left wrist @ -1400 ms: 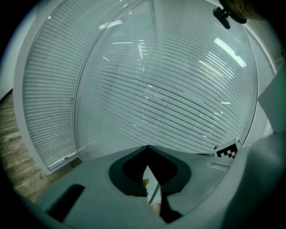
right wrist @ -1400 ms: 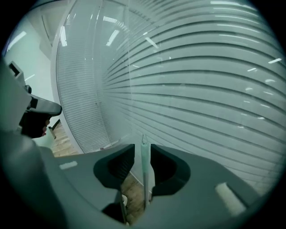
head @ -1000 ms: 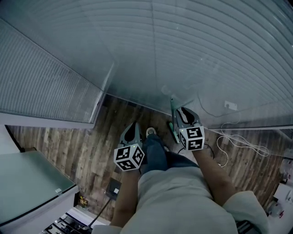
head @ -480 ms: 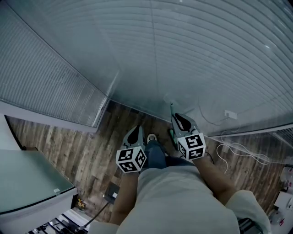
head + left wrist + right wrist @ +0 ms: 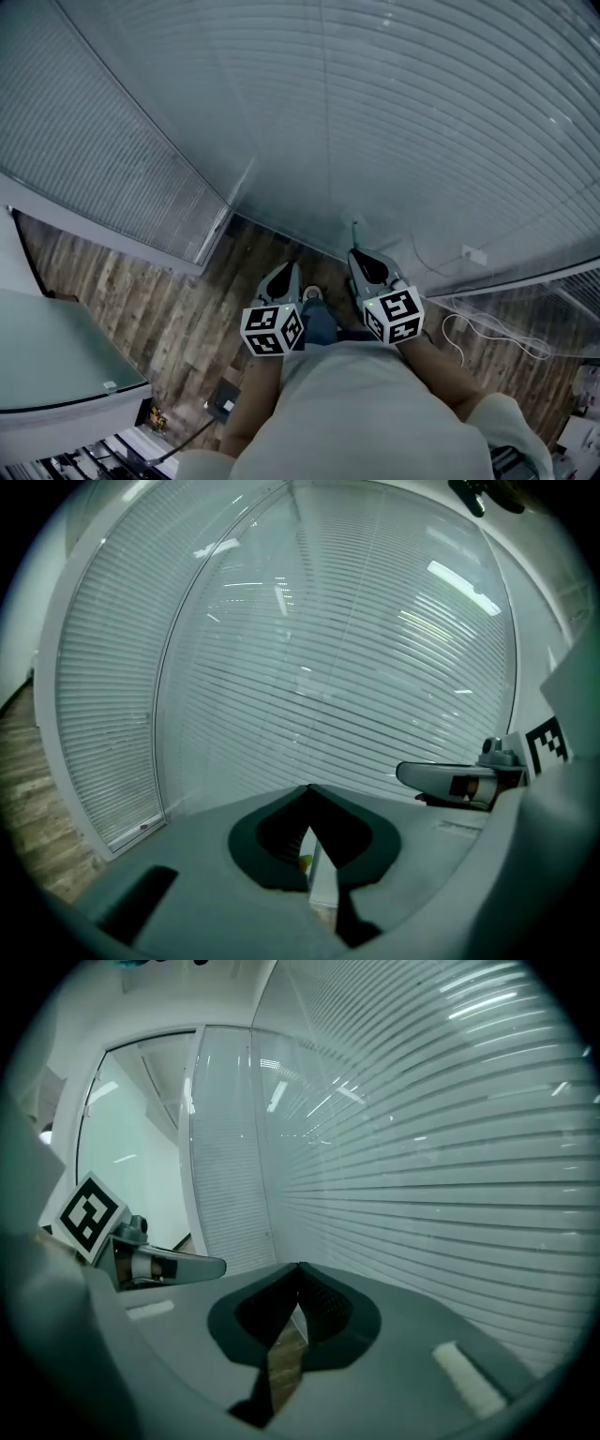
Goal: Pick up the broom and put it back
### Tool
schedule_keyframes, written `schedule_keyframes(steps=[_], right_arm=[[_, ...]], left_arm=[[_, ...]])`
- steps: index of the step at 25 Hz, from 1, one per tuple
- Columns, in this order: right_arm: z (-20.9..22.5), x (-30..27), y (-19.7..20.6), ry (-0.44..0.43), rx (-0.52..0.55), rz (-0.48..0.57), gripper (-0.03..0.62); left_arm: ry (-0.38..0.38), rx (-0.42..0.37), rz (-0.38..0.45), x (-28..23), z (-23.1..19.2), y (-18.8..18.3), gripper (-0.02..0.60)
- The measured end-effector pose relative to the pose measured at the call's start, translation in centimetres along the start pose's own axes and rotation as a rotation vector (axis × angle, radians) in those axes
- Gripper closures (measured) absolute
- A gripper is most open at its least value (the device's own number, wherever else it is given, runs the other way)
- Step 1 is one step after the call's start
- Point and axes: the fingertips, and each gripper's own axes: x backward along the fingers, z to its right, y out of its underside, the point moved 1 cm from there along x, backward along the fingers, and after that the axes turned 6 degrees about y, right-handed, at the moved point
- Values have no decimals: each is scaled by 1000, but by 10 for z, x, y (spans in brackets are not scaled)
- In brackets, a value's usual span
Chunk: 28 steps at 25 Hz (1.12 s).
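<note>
Wood-plank floor (image 5: 178, 319) — white cable (image 5: 506, 339) at right

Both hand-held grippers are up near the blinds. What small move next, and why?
Probably ease the right hand-held gripper back from the blinds: its jaws are shut on nothing, and a thin handle, seemingly the broom's, stands just beyond it.

The blinds (image 5: 403, 112) are showing pale grey-white horizontal slats. The floor (image 5: 178, 300) is showing brown wood planks with a streaky grain. The left gripper (image 5: 285, 273) and the right gripper (image 5: 355, 256) are showing grey shells with black pads, and each one's cube (image 5: 273, 330) is wearing black square markers on white. The person is wearing a pale shirt (image 5: 356, 412) and blue trousers (image 5: 320, 322).
</note>
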Motion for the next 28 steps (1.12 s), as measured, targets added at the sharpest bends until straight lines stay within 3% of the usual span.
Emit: schedule_keyframes(steps=[9,20,28], right_arm=[[-25,14,-2,-85,9,6,588],[-45,18,1,-129,75,-3,589],[-49,16,5,-133,66,-16,588]], left_arm=[[-9,-7,3,23,7,3,575],[-13,-2,15,38,10,10,575],[-21,2,25,43,6,9,575]])
